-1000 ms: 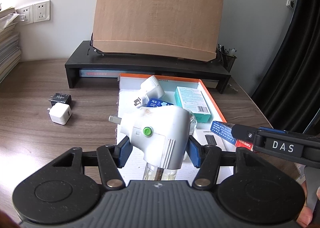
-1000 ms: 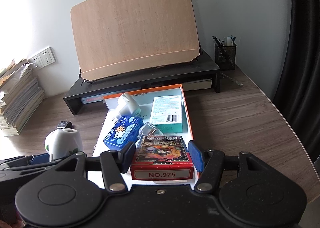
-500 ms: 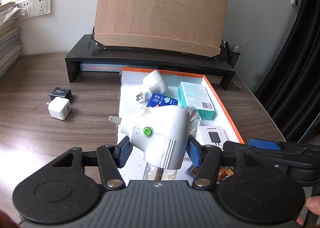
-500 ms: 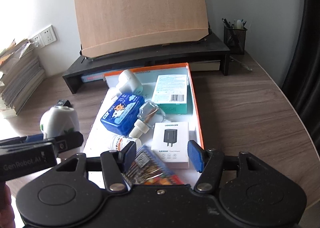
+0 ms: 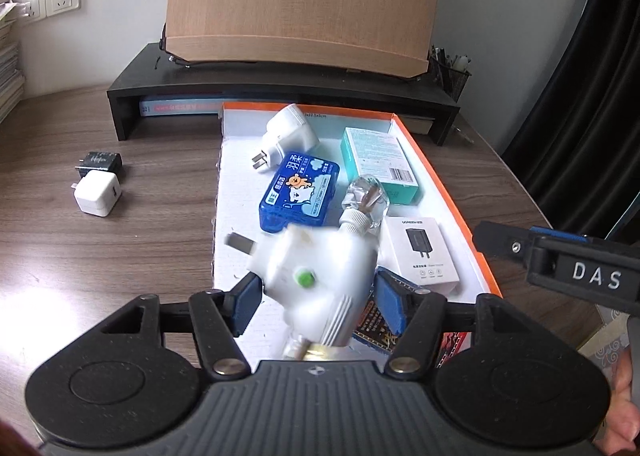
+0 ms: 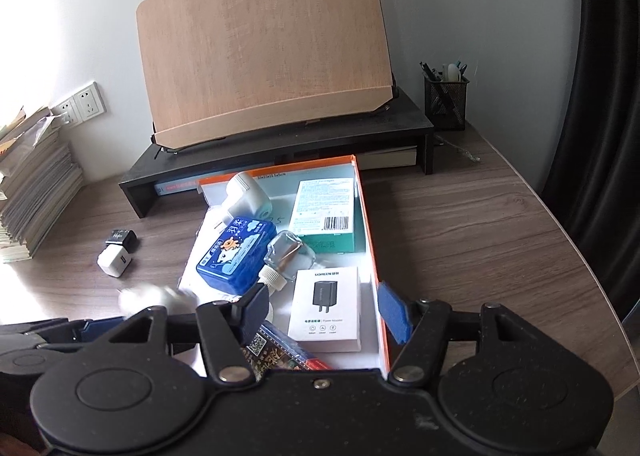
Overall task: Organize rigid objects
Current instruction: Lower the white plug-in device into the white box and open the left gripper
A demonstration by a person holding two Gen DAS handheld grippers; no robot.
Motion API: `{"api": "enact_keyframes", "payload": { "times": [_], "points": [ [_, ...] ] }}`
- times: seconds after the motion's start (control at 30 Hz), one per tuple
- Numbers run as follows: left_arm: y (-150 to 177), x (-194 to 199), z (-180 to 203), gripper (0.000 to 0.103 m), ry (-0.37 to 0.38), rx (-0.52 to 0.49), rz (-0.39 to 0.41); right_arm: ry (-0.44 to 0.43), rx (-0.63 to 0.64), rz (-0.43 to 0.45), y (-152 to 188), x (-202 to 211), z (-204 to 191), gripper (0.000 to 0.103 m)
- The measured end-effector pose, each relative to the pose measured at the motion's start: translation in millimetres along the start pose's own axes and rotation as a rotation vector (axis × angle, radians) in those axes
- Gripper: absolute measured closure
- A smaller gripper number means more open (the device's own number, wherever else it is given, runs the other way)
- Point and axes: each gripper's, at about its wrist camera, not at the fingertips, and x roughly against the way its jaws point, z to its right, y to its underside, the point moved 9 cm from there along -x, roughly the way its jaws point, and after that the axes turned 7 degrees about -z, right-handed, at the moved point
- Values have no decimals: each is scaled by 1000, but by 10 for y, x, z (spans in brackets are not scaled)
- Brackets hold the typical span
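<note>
Between the left gripper's (image 5: 316,298) spread blue pads a blurred white plug-in device (image 5: 316,276) hangs over the orange-rimmed tray (image 5: 452,211), the right gripper (image 6: 322,314) gapes empty at three o'clock, two chargers (image 5: 98,185) sitting at ten o'clock.

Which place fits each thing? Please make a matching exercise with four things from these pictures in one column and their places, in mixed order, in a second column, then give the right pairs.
Things:
1. white mosquito plug-in
2. white cube charger
3. teal box
4. pen holder

Places:
A. far right corner of the orange-rimmed box
B. on the desk beside the black stand
C. between the fingers of the left gripper
D. on the desk left of the orange-rimmed box, next to a black charger

Pairs: 1-C, 2-D, 3-A, 4-B
</note>
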Motion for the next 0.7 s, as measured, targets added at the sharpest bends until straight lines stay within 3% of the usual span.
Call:
{"api": "enact_keyframes", "payload": {
  "times": [0.3,0.7],
  "points": [
    [-40,102,-83,30,-14,6,26,-13,19,20,-30,63,-165,26],
    [-118,295,-513,22,-76,73,69,-68,97,27,-83,27,-631,23]
  ]
}}
